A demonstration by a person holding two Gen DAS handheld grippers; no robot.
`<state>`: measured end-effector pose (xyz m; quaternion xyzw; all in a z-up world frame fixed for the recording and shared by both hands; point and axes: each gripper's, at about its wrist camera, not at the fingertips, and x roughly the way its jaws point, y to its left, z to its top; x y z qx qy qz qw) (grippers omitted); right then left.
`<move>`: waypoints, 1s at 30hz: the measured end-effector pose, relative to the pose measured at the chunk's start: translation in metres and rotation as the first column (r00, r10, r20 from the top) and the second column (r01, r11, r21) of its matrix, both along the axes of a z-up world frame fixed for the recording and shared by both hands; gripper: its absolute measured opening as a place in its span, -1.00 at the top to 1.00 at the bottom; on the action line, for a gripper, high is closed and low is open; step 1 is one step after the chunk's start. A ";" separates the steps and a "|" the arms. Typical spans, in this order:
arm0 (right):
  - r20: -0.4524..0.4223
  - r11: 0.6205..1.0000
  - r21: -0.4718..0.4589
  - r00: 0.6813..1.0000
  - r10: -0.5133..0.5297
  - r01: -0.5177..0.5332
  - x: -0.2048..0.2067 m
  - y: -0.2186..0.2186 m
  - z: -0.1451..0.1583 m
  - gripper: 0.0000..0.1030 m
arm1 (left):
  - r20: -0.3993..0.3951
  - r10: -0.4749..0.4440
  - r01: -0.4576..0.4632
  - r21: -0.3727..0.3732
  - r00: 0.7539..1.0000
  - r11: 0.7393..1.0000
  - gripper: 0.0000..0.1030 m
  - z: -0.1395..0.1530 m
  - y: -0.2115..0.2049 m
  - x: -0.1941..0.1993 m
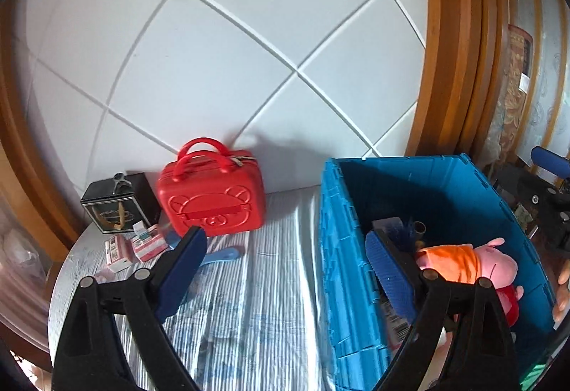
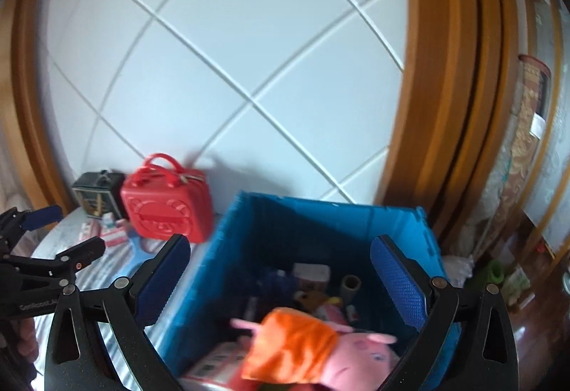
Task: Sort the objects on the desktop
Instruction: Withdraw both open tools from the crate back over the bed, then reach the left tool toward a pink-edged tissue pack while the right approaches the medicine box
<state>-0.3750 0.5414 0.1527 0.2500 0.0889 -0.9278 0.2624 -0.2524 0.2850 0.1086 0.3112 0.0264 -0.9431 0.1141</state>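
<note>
A blue plastic crate [image 1: 349,213] [image 2: 320,216] stands on the striped tablecloth [image 1: 256,284]. A pink pig plush in an orange dress [image 1: 473,262] [image 2: 306,352] lies inside it on several small items. My left gripper [image 1: 285,266] is open and empty, with one finger over the cloth and one over the crate. My right gripper [image 2: 281,280] is open and empty above the crate, with the plush just below it. A red mini suitcase [image 1: 213,198] [image 2: 167,209], a black box [image 1: 117,202] [image 2: 96,195], small pink cartons [image 1: 139,245] and a blue flat tool [image 1: 224,254] sit at the far left.
A white tiled wall [image 1: 249,52] backs the table. A wooden door frame [image 1: 452,52] stands to the right. The left gripper also shows at the left edge of the right wrist view [image 2: 53,238]. The round table edge [image 1: 57,284] curves at the left.
</note>
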 end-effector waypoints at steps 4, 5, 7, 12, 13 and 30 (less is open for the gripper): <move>-0.026 0.999 0.011 0.999 0.041 -0.041 0.043 -0.056 0.012 -0.99 | -0.035 0.034 -0.035 -0.010 0.999 0.999 -0.78 0.003 -0.062 0.041; -0.027 0.999 0.013 0.998 0.048 -0.048 0.053 -0.071 0.012 -0.99 | -0.039 0.042 -0.042 -0.011 0.998 0.999 -0.78 0.001 -0.077 0.050; -0.024 0.998 0.016 0.998 0.058 -0.058 0.069 -0.097 0.011 -0.99 | -0.043 0.048 -0.048 -0.008 0.998 0.999 -0.78 -0.005 -0.114 0.069; 0.004 0.998 0.014 0.998 0.055 -0.055 0.109 -0.173 0.000 -0.99 | -0.027 0.051 -0.052 -0.024 0.998 0.998 -0.78 -0.027 -0.198 0.102; 0.010 0.999 0.017 0.999 0.049 -0.049 0.116 -0.189 -0.004 -0.99 | -0.020 0.052 -0.052 -0.026 0.998 0.998 -0.78 -0.032 -0.213 0.106; 0.249 0.990 0.073 0.964 0.097 -0.118 0.112 -0.396 -0.146 -1.00 | 0.184 0.273 -0.290 0.075 0.944 0.954 -0.78 -0.173 -0.440 0.106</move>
